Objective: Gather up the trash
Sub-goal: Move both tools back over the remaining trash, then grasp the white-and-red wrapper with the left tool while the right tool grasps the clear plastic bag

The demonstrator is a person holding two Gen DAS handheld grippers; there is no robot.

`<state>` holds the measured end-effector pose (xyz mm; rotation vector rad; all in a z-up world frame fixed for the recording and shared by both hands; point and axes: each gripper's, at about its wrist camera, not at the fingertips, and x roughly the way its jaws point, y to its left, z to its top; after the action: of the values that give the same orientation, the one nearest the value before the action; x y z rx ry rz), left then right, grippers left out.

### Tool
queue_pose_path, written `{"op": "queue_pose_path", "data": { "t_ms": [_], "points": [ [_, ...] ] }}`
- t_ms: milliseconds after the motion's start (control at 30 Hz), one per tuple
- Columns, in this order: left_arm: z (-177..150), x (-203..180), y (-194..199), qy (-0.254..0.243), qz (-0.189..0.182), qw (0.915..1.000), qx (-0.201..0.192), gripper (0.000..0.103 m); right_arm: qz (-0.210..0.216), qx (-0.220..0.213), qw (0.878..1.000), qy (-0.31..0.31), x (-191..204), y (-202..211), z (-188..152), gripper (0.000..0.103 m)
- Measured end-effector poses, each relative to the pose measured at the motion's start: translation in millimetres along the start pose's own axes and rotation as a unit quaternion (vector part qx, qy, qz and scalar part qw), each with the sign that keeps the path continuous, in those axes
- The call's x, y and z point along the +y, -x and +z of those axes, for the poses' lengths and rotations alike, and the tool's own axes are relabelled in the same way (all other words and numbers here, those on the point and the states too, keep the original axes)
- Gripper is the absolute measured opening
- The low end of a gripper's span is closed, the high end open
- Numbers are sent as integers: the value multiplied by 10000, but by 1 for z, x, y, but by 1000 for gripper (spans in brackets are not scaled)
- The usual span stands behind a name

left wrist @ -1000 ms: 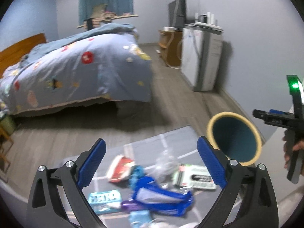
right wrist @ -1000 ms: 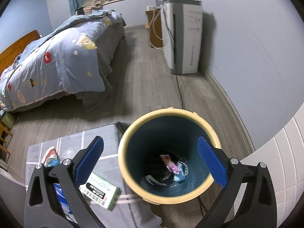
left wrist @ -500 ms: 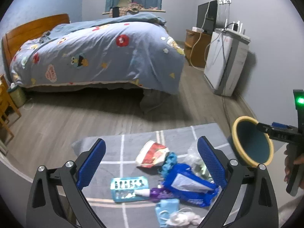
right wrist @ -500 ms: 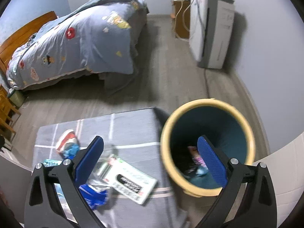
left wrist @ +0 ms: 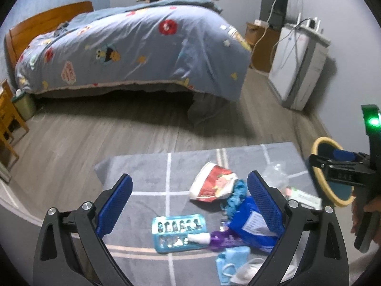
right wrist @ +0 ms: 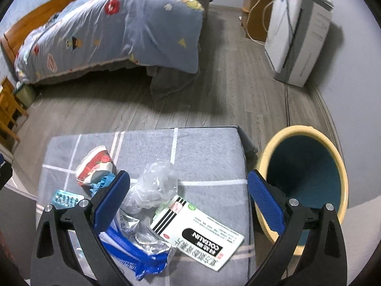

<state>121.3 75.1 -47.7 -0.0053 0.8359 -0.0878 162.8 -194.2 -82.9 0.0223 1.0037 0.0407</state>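
R gripper (right wrist: pixel 188 197): I've swung it off the bin (right wrist: pixel 302 186) and back over the ottoman (right wrist: pixel 207 147), jaws wide, empty | L gripper (left wrist: pixel 189 202): wide, empty, above the trash pile | trash: white box (right wrist: pixel 200 228), clear wrap (right wrist: pixel 154 188), blue pouch (left wrist: pixel 250 224), blister pack (left wrist: pixel 178 228) all on the ottoman | bin just right | drop looks done, next pick likely the box

You have a grey table (right wrist: pixel 209 152) with white grid lines, a teal bin (right wrist: pixel 307 174) rimmed yellow, a red-and-white cup (left wrist: pixel 214 184), and a blue wrapper (left wrist: pixel 250 226).
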Motion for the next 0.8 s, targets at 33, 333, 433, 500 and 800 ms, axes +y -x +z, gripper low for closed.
{"op": "queue_pose_path", "data": {
  "t_ms": [33, 333, 433, 500, 800],
  "points": [
    [1, 1, -6, 39, 14, 10000, 54, 96, -19, 45, 10000, 35, 2, -7, 2, 97],
    [-3, -11, -71, -195, -57, 9984, 536, 96, -20, 491, 9987, 128, 9, -54, 6, 97],
    [-5, -14, -90, -305, -73, 9971, 698, 96, -17, 573, 9983, 91, 7, -63, 9, 97],
    [-7, -17, -99, -337, -191, 9963, 770, 96, 89, 615, 9981, -26, 5, -68, 10, 97],
    [-14, -53, -122, -859, -638, 9887, 1050, 83, 559, 1099, 9915, -424, -1, -91, 5, 76]
  ]
}}
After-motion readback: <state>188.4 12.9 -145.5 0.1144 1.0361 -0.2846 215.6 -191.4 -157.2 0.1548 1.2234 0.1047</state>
